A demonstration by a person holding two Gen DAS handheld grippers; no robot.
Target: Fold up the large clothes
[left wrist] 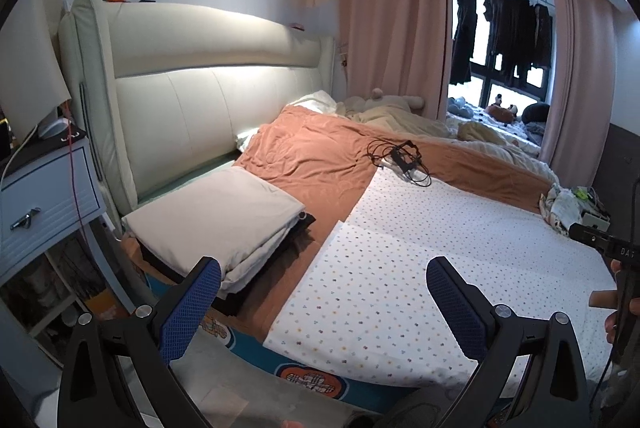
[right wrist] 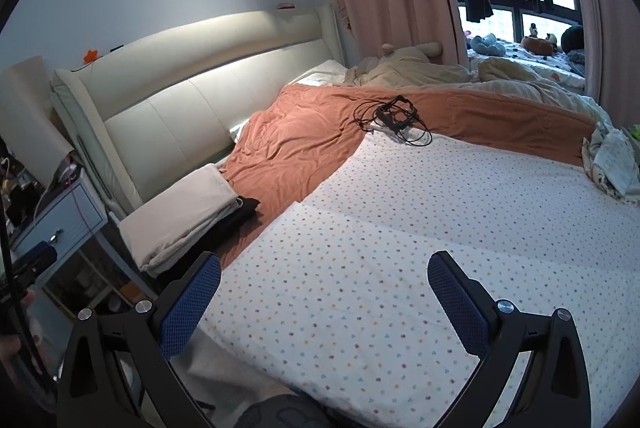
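A large white cloth with small coloured dots (left wrist: 420,268) lies spread flat on the bed; it also shows in the right wrist view (right wrist: 400,268). Its near part looks folded over, with an edge running across. My left gripper (left wrist: 324,300) is open and empty, held above the cloth's near left corner at the bed's edge. My right gripper (right wrist: 324,300) is open and empty above the cloth's near edge. A stack of folded clothes, beige on black (left wrist: 224,220), lies left of the cloth, and shows in the right wrist view (right wrist: 188,220).
An orange blanket (left wrist: 312,156) covers the bed behind the cloth. A black device with cables (left wrist: 404,156) lies on it. A crumpled patterned garment (right wrist: 612,160) sits at the far right. A padded headboard (left wrist: 200,76) and a blue nightstand (left wrist: 44,196) stand left. Curtains and a window are behind.
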